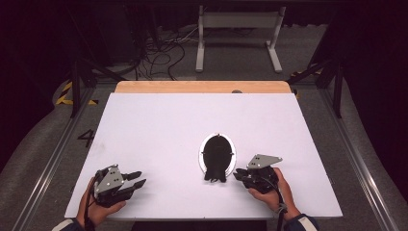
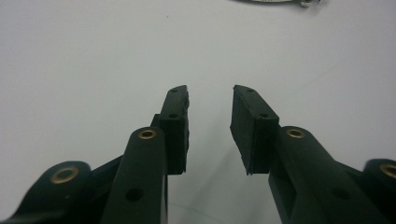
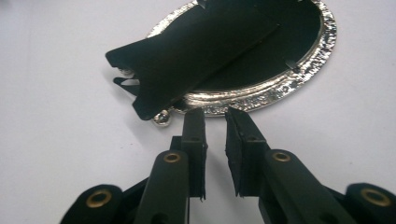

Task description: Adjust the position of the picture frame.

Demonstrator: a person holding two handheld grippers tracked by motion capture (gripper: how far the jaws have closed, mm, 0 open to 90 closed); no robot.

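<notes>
Oval picture frame lay face down, near-centre right on white table, black back and fold-out stand up, silver embossed rim. Left gripper sat near-left, well apart from it, jaws spread, nothing between. Right gripper was just beside the frame's near-right edge, jaws slightly parted with empty gap, tips at the rim, not pinching. Judgement: for a clean hold, slide one jaw under the rim, keep clear of the flimsy stand.
</notes>
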